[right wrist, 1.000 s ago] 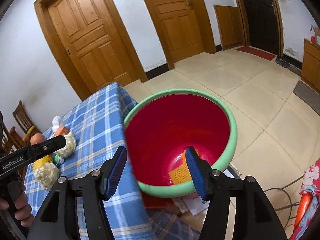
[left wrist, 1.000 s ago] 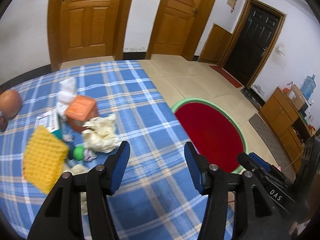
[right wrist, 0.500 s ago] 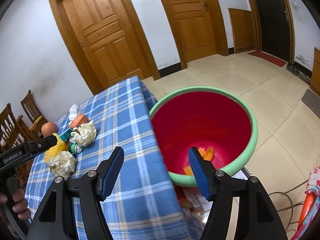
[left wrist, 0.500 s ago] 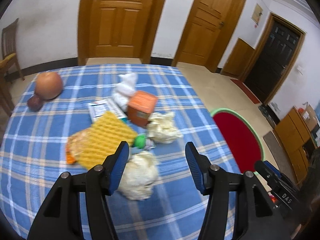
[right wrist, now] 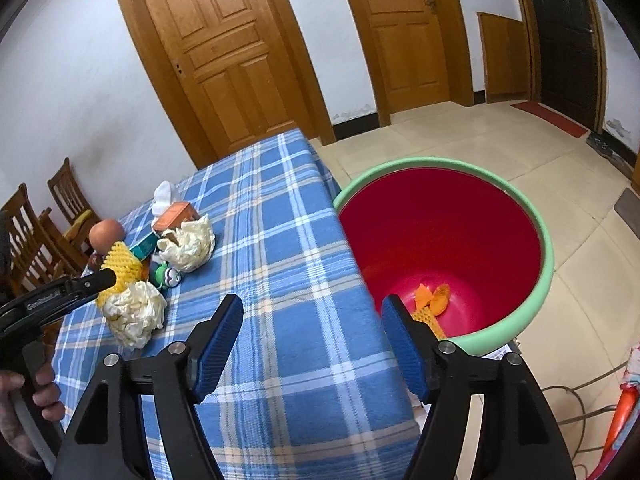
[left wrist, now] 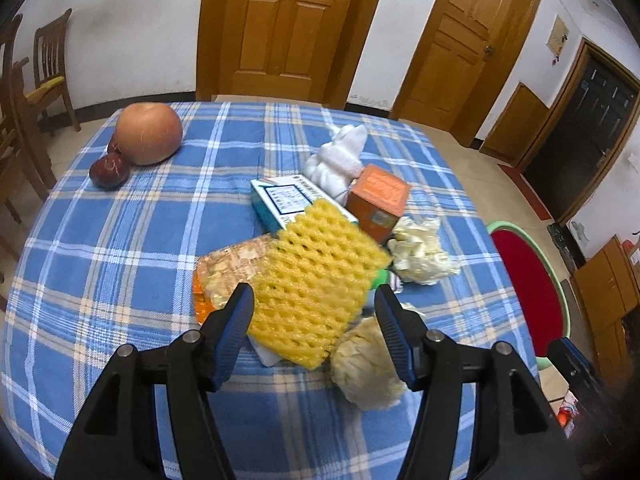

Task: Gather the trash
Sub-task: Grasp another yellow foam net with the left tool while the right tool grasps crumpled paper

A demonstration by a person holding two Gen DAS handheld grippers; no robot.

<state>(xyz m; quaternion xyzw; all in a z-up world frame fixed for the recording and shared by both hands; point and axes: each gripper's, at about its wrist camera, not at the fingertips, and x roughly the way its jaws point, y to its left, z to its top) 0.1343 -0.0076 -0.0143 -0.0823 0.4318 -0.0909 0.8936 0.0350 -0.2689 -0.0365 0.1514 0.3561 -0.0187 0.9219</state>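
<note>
A pile of trash lies on the blue plaid table (left wrist: 120, 240): a yellow foam fruit net (left wrist: 316, 280), an orange snack wrapper (left wrist: 224, 272), two crumpled cream paper balls (left wrist: 420, 252) (left wrist: 364, 364), an orange box (left wrist: 378, 200), a teal-edged carton (left wrist: 284, 200) and white tissue (left wrist: 340, 156). My left gripper (left wrist: 314, 312) is open, its jaws on either side of the foam net's near end. My right gripper (right wrist: 312, 328) is open and empty above the table edge, beside the red bin with a green rim (right wrist: 548, 256), which holds orange scraps (right wrist: 430, 294).
A large apple (left wrist: 149, 134) and a small dark red fruit (left wrist: 109, 170) sit at the table's far left. Wooden chairs (left wrist: 44, 76) stand left of the table. The bin (left wrist: 528, 280) stands on the tiled floor off the table's right edge. Wooden doors are behind.
My left gripper has swung left from the bin side to the trash pile and closed in on the foam net. My right gripper has drawn back from over the bin towards the table edge.
</note>
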